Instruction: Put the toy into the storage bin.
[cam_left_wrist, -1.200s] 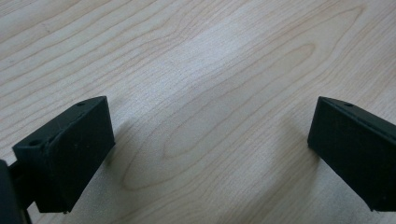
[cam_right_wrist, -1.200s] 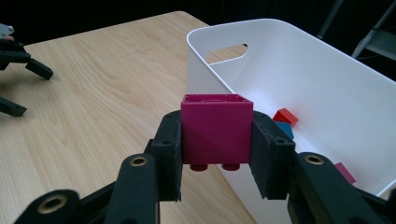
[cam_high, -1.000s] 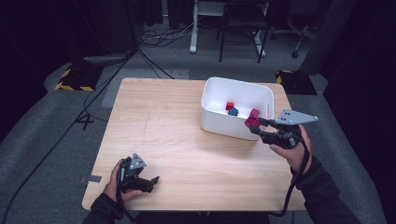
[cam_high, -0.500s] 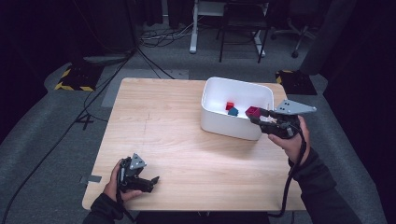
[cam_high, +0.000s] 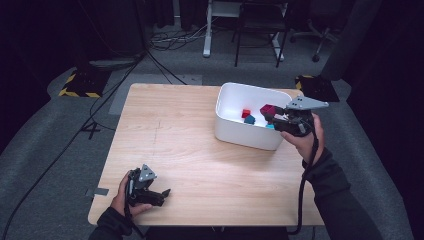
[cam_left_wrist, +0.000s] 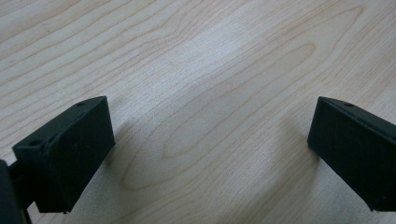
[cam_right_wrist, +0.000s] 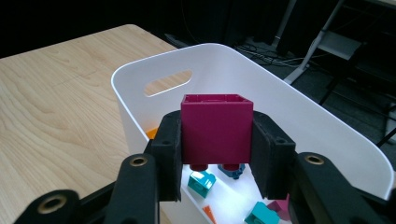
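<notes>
Carrying a magenta block (cam_right_wrist: 217, 128) over the white bin (cam_high: 227, 127) near the counter's (cam_high: 165, 140) far right corner, the right gripper (cam_right_wrist: 217, 154) has its fingers clamped on the block's sides; the drop seems next, calling for the fingers to part above the loose bricks; the left gripper (cam_high: 150, 194) rests near the front left corner, fingers spread wide, empty.

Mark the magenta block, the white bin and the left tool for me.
magenta block (cam_right_wrist: 217, 128), right gripper view, its front face between the jaws.
white bin (cam_high: 245, 136), high view, its near outer wall.
left tool (cam_high: 161, 196), high view, midway between its open jaw tips above the table.
</notes>
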